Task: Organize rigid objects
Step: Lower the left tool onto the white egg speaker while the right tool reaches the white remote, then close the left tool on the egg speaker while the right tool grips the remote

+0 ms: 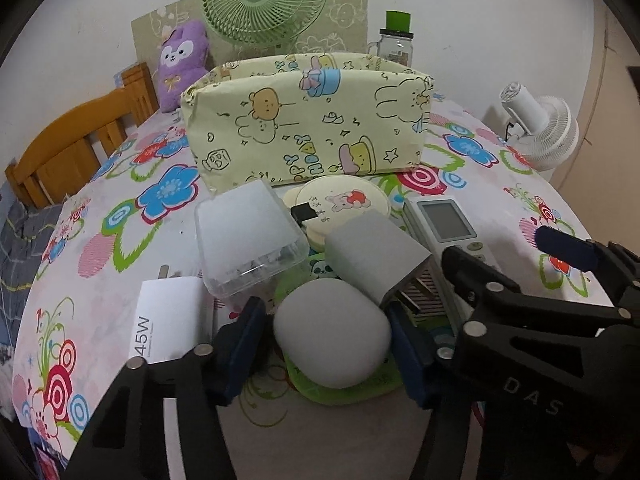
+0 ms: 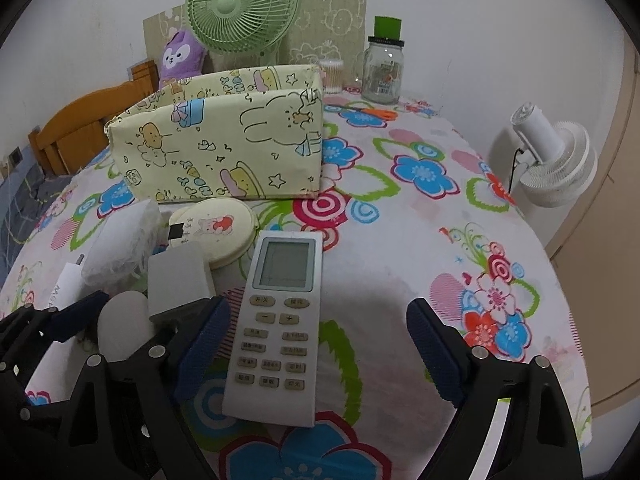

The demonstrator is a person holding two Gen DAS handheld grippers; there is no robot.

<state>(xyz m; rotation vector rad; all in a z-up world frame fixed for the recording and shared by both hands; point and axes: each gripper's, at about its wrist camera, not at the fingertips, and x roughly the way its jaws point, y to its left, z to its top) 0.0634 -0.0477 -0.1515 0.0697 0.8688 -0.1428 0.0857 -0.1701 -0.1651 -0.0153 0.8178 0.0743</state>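
A: What is the biggest thing on the flowered tabletop [image 2: 420, 248]?

B: The yellow fabric box [image 1: 308, 128], open at the top, standing at the back with a green fan [image 1: 264, 0] behind it.

A: And in front of it?

B: A white remote [image 2: 276, 320] lying flat, a round cream case [image 2: 218, 232], a clear plastic box [image 1: 250, 236], a grey charger [image 1: 376, 260], a white charger [image 1: 170, 320] and a white egg-shaped case [image 1: 332, 336] lying on a green pad.

A: The left tool [image 1: 326, 350]?

B: Its blue pads sit against both sides of the egg-shaped case, clamped on it.

A: The right tool [image 2: 316, 352]?

B: Spread wide, straddling the remote's lower half, pads clear of it.
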